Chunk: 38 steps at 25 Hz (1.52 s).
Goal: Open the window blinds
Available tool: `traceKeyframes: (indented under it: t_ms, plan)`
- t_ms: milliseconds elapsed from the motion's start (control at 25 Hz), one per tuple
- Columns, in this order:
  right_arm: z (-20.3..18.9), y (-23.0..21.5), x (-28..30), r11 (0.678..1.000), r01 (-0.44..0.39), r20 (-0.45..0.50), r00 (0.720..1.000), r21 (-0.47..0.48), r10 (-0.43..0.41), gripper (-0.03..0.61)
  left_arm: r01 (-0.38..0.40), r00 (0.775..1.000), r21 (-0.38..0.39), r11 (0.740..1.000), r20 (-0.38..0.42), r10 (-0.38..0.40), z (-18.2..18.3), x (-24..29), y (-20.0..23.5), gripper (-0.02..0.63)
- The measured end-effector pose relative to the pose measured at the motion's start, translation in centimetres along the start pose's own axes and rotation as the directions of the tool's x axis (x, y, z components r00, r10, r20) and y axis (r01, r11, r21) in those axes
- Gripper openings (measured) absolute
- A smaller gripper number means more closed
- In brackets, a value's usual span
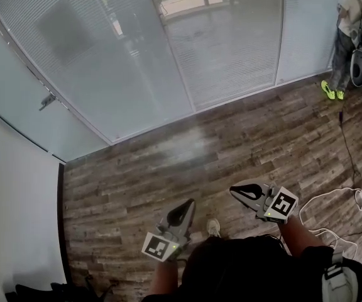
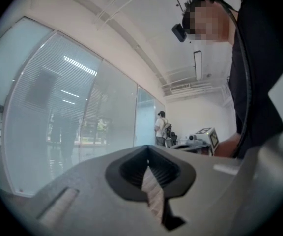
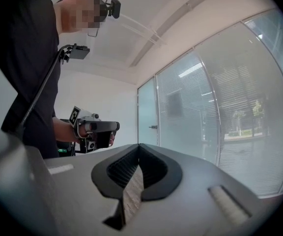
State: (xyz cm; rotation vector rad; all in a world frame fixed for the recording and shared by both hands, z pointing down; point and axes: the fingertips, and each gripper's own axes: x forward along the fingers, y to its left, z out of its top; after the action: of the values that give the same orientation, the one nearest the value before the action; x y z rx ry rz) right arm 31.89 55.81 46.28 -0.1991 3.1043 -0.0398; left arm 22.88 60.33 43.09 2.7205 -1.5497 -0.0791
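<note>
Blinds (image 1: 231, 61), where are they from here?

Hanging lowered along the glass wall, well apart from the person holding the tools, with bare wooden floor (image 1: 263, 143) between.

And the tools?

Both held low and level. The left gripper (image 1: 189, 205) has its jaws closed tip to tip with nothing in them. The right gripper (image 1: 236, 190) is the same, pinched together and empty.

Anyone else?

Another person (image 1: 347, 36) stands by the glass at the far right.

Wood-plank floor (image 1: 244, 143), a white cable (image 1: 322, 197) looped on its right side, near a thin dark cable (image 1: 347, 146).
</note>
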Motion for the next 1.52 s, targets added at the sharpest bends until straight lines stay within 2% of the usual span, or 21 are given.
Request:
traceKeyframes:
  t_ms: [280,600,920,1160,1520]
  plan:
    - [2.1,-4.1,5.7,0.999,0.005,0.032,0.999,-0.039,-0.004,0.006,0.035,0.999,0.000,0.999,-0.009,-0.035,0.7,2.9,5.8,0.005]
    - [1.7,-8.0,8.8,0.998,0.052,0.036,0.998,-0.017,-0.051,0.006,0.094,0.995,0.022,0.995,-0.014,-0.094,0.9,5.9,10.7,0.005]
    - [1.3,-10.3,13.1,0.998,0.060,0.031,0.998,-0.025,-0.059,0.006,0.125,0.992,0.020,0.992,-0.011,-0.125,-0.1,6.8,15.1,0.005]
    - [0.9,-11.7,14.8,0.997,0.075,0.012,0.997,-0.021,-0.075,0.006,0.143,0.989,0.019,0.990,-0.033,-0.142,-1.1,7.3,17.1,0.004]
    - [0.5,-12.8,16.0,0.997,0.081,-0.023,0.996,-0.017,-0.082,0.006,0.146,0.989,-0.014,0.989,-0.025,-0.146,-1.7,7.9,18.9,0.005]
